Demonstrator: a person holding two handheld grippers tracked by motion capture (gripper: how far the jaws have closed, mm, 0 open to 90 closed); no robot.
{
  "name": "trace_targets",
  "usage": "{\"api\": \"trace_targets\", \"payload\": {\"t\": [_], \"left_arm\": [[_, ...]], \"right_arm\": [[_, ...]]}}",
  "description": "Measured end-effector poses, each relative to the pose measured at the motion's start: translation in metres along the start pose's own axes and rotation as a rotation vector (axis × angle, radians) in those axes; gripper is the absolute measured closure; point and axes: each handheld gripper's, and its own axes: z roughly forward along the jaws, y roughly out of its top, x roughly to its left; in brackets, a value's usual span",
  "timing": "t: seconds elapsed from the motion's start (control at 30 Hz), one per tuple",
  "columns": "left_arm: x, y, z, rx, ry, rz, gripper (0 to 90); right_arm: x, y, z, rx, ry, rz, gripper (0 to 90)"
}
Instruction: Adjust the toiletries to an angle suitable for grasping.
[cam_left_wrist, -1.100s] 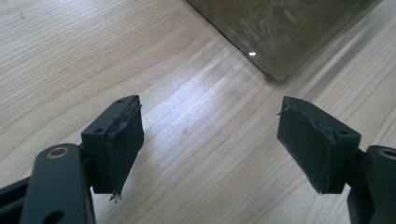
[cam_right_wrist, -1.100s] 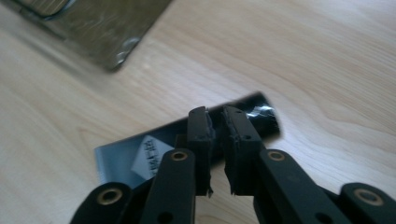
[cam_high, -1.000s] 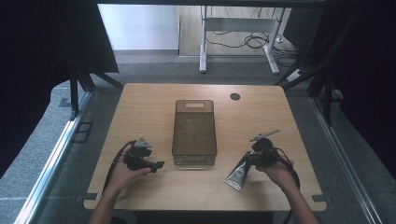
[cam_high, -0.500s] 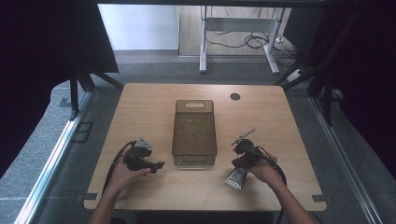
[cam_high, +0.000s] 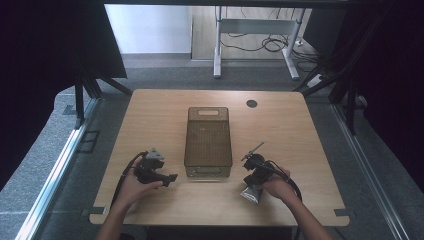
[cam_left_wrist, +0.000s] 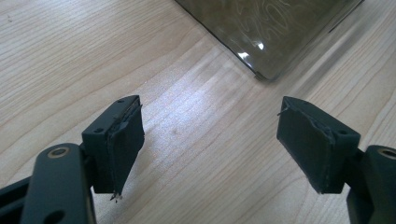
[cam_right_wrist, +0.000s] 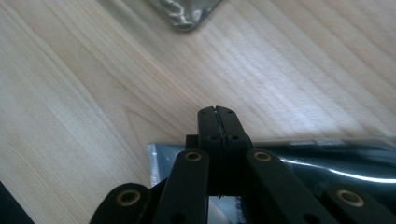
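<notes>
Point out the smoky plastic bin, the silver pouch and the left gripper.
smoky plastic bin (cam_high: 208, 142): high view, on its floor, mid-table.
silver pouch (cam_high: 250, 194): high view, on its wide lower end below the right gripper.
left gripper (cam_left_wrist: 210, 140): left gripper view, midway between its open fingertips.

— What surrounds the wooden table (cam_high: 150, 115)?
— Grey carpet (cam_high: 165, 75) on every side. Beyond its far edge stands a white desk frame (cam_high: 255, 30) with cables (cam_high: 260, 46) beneath; black curtains (cam_high: 45, 60) flank the table.

Glossy foil pouch (cam_high: 250, 193), smoky translucent plastic bin (cam_high: 208, 142), matt pale-wood table (cam_high: 150, 110).
</notes>
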Motion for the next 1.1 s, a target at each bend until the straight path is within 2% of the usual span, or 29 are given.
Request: {"api": "trace_targets", "payload": {"t": [0.37, 0.63, 0.83, 1.1], "left_arm": [[-0.001, 0.0, 0.001, -0.001, -0.004, 0.001, 23.3], [-0.002, 0.0, 0.003, 0.011, -0.004, 0.015, 23.3], [-0.002, 0.0, 0.003, 0.01, -0.003, 0.012, 23.3], [-0.003, 0.0, 0.005, 0.019, 0.0, 0.017, 23.3]], "right_arm": [[0.01, -0.003, 0.005, 0.027, 0.014, -0.026, 89.7], [0.011, -0.019, 0.001, 0.041, 0.01, -0.014, 89.7], [0.006, -0.033, -0.005, 0.04, 0.004, 0.011, 89.7], [-0.009, -0.05, -0.013, 0.03, -0.033, 0.049, 89.7]]}}
